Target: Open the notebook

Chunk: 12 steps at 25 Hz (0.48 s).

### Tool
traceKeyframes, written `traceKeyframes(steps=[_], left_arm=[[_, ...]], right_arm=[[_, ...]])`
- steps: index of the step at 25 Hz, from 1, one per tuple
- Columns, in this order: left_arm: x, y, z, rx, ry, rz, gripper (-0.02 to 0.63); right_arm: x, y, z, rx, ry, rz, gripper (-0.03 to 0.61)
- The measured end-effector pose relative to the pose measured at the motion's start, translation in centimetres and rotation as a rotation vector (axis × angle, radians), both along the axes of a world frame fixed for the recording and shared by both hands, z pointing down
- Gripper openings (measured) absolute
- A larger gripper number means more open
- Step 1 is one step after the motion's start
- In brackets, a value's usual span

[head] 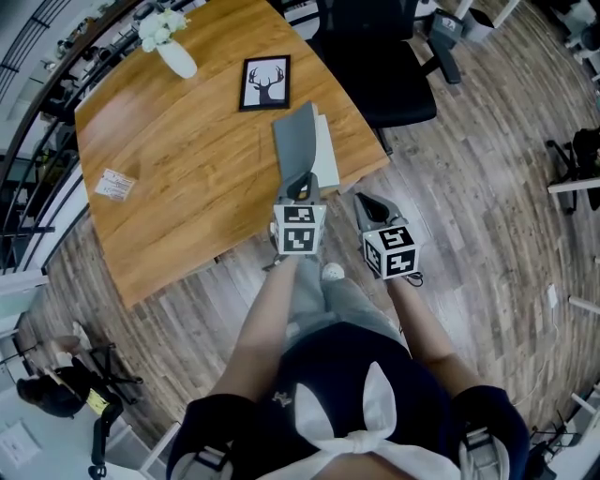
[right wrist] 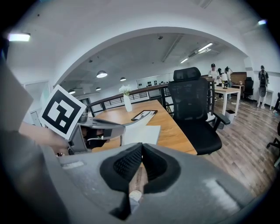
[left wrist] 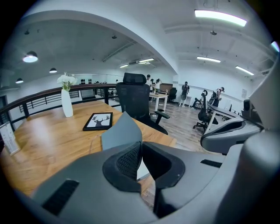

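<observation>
Mid-open: left gripper (head: 301,185) pinches the notebook cover (head: 298,141), tilted up. Right gripper (head: 367,204) closed, empty. Next: fold cover over flat.

One notebook (head: 298,141), one vase (head: 176,59) (flowers (head: 161,23) in it), one framed picture (head: 265,82), one card (head: 115,185).

l gripper (left wrist: 141,151) & r gripper (right wrist: 141,152) jaws closed, tilted down
</observation>
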<state>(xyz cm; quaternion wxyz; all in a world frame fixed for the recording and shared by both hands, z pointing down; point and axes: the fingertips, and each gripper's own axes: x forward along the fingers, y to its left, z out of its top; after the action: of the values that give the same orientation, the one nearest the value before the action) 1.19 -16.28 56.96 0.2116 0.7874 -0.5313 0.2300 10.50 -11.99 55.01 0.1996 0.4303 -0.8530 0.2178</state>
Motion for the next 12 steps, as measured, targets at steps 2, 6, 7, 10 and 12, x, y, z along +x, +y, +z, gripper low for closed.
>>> traceKeyframes(steps=[2, 6, 7, 10, 12], left_arm=[[-0.5, 0.0, -0.2, 0.004, 0.003, -0.005, 0.029], [-1.3, 0.2, -0.6, 0.003, 0.001, -0.003, 0.029], [-1.5, 0.2, -0.7, 0.003, 0.002, -0.001, 0.029], [-2.1, 0.2, -1.1, 0.005, 0.006, 0.005, 0.029], [-2.7, 0.4, -1.4, 0.010, 0.013, 0.005, 0.029]], right_arm=[[-0.3, -0.2, 0.0, -0.001, 0.007, -0.001, -0.002], [-0.8, -0.3, 0.0, -0.009, 0.022, 0.012, -0.001], [-0.9, -0.3, 0.0, -0.010, 0.026, 0.016, -0.002], [-1.3, -0.5, 0.0, -0.012, 0.033, 0.028, -0.002], [-1.7, -0.5, -0.2, -0.011, 0.035, 0.032, -0.002]])
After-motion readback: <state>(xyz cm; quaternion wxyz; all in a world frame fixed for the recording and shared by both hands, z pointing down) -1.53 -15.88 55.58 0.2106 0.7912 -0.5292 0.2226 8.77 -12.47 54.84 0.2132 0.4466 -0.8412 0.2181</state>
